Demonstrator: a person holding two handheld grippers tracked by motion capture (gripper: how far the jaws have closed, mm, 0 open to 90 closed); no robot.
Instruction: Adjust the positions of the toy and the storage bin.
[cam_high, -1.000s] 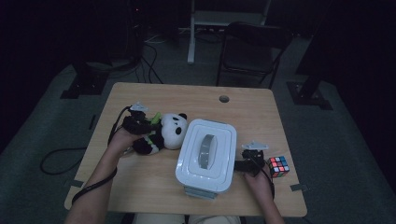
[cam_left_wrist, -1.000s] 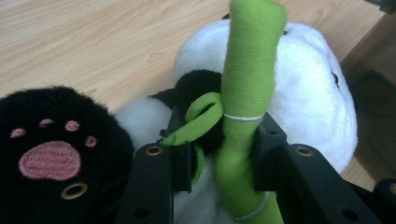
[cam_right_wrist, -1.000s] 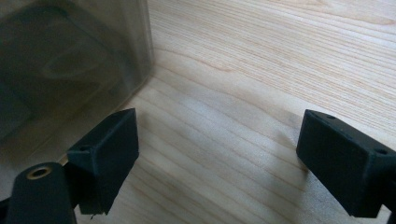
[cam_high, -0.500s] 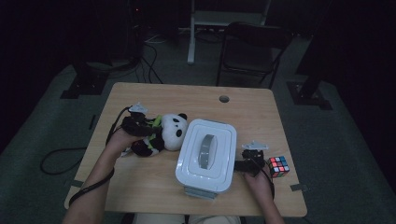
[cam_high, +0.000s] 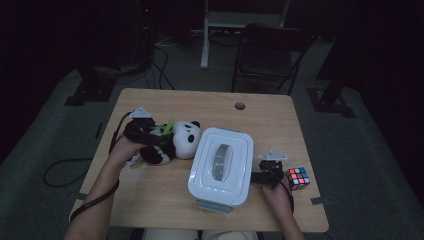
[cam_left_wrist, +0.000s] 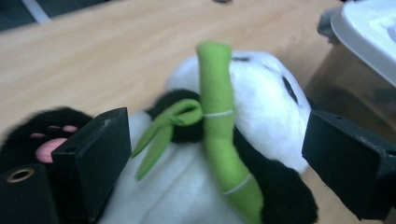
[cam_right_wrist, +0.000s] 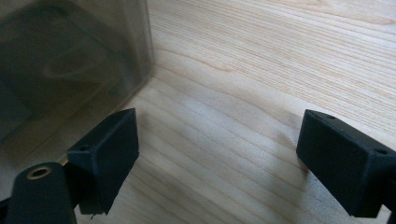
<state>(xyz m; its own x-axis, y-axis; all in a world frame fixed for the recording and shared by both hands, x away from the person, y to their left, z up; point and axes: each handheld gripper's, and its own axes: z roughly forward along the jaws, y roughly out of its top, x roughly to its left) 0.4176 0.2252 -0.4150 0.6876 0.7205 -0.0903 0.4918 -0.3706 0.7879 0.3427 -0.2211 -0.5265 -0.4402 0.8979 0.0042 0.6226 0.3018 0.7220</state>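
My left jaws have just been opening wide around the black-and-white plush panda (cam_left_wrist: 261, 121) holding its green felt bamboo, releasing it on the wooden counter (cam_high: 165, 200) beside the white-lidded plastic box (cam_high: 222, 165); right jaws are waiting open.

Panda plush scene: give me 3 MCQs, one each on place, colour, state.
1. Where does the panda plush lie?
A. left of the white-lidded box
B. on the box lid
C. beside the puzzle cube

2. What colour is the stalk on the panda's front?
A. red
B. green
C. blue

3. How do the left gripper's jaws stand?
A. clamped on the stalk
B. shut on nothing
C. open either side of the panda

Answers:
1 A, the high view shows it on the table left of the box.
2 B, the left gripper view shows it bright green.
3 C, they have just been opening, with the panda between them.
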